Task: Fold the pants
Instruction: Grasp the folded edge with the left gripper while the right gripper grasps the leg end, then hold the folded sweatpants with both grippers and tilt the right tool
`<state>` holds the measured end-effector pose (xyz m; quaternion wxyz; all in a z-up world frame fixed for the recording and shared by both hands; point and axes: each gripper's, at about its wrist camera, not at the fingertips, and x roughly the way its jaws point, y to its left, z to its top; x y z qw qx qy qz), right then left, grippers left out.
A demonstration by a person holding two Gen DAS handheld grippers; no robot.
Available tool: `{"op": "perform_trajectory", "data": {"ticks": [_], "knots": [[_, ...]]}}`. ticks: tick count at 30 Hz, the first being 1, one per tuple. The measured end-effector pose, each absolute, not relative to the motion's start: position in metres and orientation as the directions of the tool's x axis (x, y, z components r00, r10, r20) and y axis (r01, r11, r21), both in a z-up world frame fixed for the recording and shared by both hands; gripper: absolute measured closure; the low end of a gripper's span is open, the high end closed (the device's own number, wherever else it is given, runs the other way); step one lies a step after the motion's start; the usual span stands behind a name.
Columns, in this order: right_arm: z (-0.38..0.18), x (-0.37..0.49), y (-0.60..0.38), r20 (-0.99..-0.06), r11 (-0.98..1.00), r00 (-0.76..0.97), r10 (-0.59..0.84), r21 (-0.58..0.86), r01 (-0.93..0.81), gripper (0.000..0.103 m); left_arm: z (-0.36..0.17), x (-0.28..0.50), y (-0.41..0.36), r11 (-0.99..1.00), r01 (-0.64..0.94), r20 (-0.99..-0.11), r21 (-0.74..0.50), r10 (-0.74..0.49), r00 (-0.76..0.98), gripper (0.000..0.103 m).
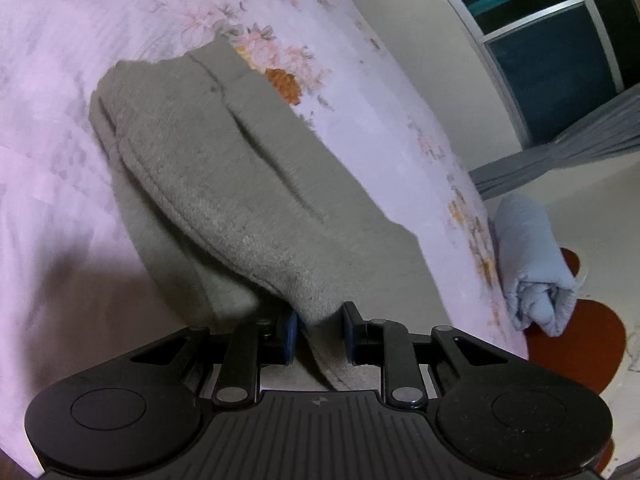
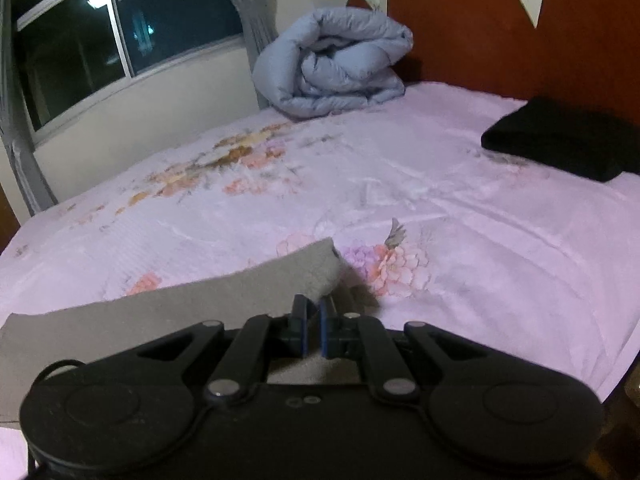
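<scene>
Left wrist view: the grey pants [image 1: 224, 168] lie folded in layers on the pink floral bedsheet [image 1: 48, 80], running from the upper middle of the frame down to the left gripper [image 1: 320, 334]. A fold of the grey cloth passes between its blue pads [image 1: 291, 338], which pinch it. To the right, past the bed's edge, a rolled pale-blue duvet [image 1: 528, 264] rests against the red-brown headboard [image 1: 576, 356], below a dark window [image 1: 552, 64] and grey curtain [image 1: 560, 156]. Right wrist view: the window [image 2: 120, 32] stands at upper left; the pants [image 2: 160, 312] spread across the lower left of the bedsheet [image 2: 440, 200]. The right gripper [image 2: 313, 334] has its pads pressed nearly together, gripping the raised corner of the pants. The duvet [image 2: 336, 60] sits at the bed's head, and a folded black garment [image 2: 568, 136] lies at far right.
</scene>
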<state>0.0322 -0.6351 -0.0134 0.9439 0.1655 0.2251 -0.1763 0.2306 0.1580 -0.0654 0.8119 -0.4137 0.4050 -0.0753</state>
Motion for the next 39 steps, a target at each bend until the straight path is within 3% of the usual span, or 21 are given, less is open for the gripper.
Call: {"op": "perform_trajectory", "data": {"ticks": [5, 6, 7, 15, 31, 34, 39], "knots": [[-0.027, 0.030, -0.658, -0.526, 0.850, 0.830, -0.185, 0.339, 0.404, 0.103, -0.076, 0.235, 0.161, 0.663, -0.229, -0.632, -0.712, -0.464, 0.620, 0.079], [-0.032, 0.028, -0.663, -0.521, 0.823, 0.840, -0.152, 0.403, 0.399, 0.093, -0.078, 0.234, 0.160, 0.665, -0.235, -0.637, -0.709, -0.461, 0.618, 0.080], [-0.034, 0.025, -0.666, -0.514, 0.809, 0.845, -0.147, 0.429, 0.402, 0.091, -0.081, 0.232, 0.160, 0.662, -0.240, -0.637, -0.710, -0.460, 0.618, 0.080], [-0.069, 0.029, -0.680, -0.495, 0.668, 0.869, -0.022, 0.639, 0.381, 0.093, -0.088, 0.230, 0.160, 0.653, -0.248, -0.637, -0.716, -0.464, 0.615, 0.079], [-0.103, 0.024, -0.685, -0.481, 0.433, 0.876, 0.037, 0.798, 0.420, 0.096, -0.095, 0.230, 0.161, 0.639, -0.251, -0.630, -0.727, -0.477, 0.612, 0.079], [-0.111, 0.027, -0.686, -0.468, 0.359, 0.882, 0.046, 0.832, 0.423, 0.094, -0.096, 0.230, 0.161, 0.639, -0.254, -0.632, -0.726, -0.475, 0.613, 0.079], [-0.111, 0.030, -0.680, -0.453, 0.322, 0.891, 0.033, 0.849, 0.419, 0.082, -0.098, 0.229, 0.161, 0.630, -0.257, -0.626, -0.733, -0.476, 0.618, 0.079]]}}
